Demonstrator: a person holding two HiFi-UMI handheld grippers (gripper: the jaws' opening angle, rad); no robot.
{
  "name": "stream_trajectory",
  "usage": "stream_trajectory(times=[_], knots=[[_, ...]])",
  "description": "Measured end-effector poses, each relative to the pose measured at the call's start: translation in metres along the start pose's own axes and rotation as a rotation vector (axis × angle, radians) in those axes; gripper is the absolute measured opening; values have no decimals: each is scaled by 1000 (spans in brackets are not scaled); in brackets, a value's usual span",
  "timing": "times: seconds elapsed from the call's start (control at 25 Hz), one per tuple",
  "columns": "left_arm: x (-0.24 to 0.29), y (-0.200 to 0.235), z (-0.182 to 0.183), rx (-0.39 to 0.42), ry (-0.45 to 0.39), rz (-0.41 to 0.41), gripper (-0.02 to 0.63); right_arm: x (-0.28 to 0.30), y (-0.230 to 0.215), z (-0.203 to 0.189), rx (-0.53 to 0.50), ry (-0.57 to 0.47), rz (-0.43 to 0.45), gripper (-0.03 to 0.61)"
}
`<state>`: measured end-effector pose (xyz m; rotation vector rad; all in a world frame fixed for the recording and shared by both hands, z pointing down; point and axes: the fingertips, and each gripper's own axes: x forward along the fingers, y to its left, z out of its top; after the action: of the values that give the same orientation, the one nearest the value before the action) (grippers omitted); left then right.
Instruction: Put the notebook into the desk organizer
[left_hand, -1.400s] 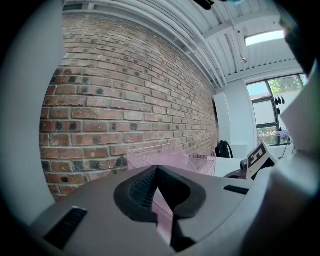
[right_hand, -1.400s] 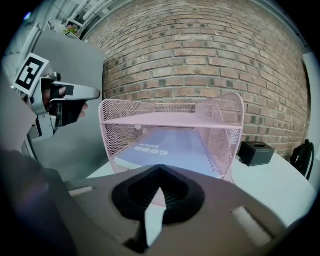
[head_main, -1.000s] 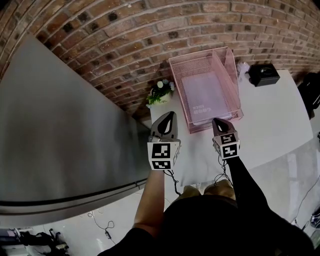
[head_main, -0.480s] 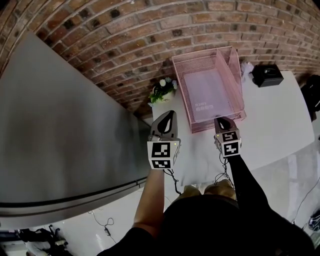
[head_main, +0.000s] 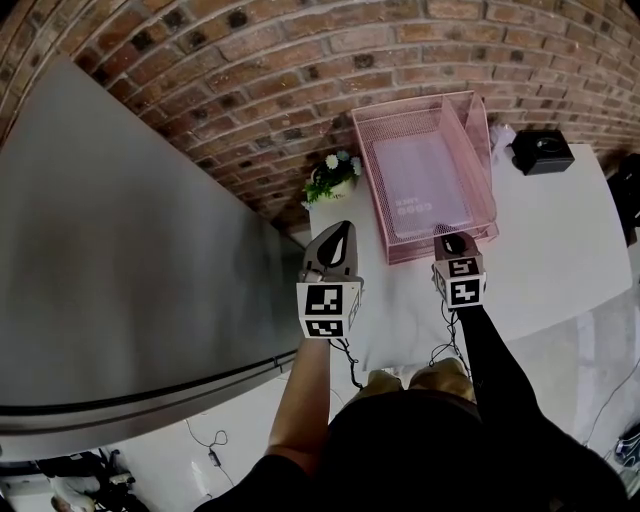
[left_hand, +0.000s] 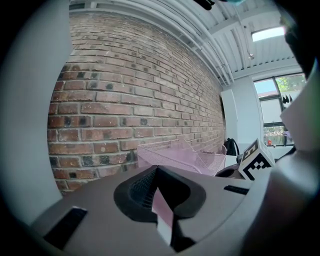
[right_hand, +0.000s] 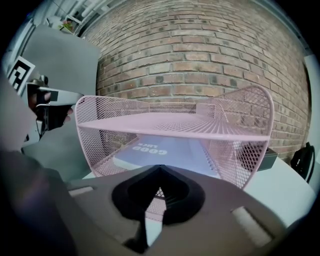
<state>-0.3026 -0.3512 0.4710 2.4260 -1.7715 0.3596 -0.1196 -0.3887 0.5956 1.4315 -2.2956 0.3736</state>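
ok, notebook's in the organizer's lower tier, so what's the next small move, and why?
Probably just ease the right gripper back from the organizer and stop. The notebook lies flat on the lower tier, fully inside. The right gripper and the left gripper are both shut on nothing, so little seems left to do.

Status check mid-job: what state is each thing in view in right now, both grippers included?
notebook: lying flat inside the lower tier, cover up.
desk organizer: upright on the table.
left gripper: fingers shut, nothing held.
right gripper: fingers shut, nothing held, just short of the desk organizer's front.
potted plant: upright, left of the desk organizer.
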Motion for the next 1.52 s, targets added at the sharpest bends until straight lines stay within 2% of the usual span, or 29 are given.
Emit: stream_trajectory(times=[0.44,0.64,1.12,1.52], knots=[[-4,-13,-4,18,2,-30,9,-26,-9,11,-130,-63,9,2],[-16,-28,3,27,-14,-21,9,-58,-9,32,-163,-164,33,2],[-53,-96,32,39,-54,41,9,-160,-35,75,-90,-348,37,2],[-103,-161,54,55,-100,86,9,-246,-50,66,-65,-410,66,2]])
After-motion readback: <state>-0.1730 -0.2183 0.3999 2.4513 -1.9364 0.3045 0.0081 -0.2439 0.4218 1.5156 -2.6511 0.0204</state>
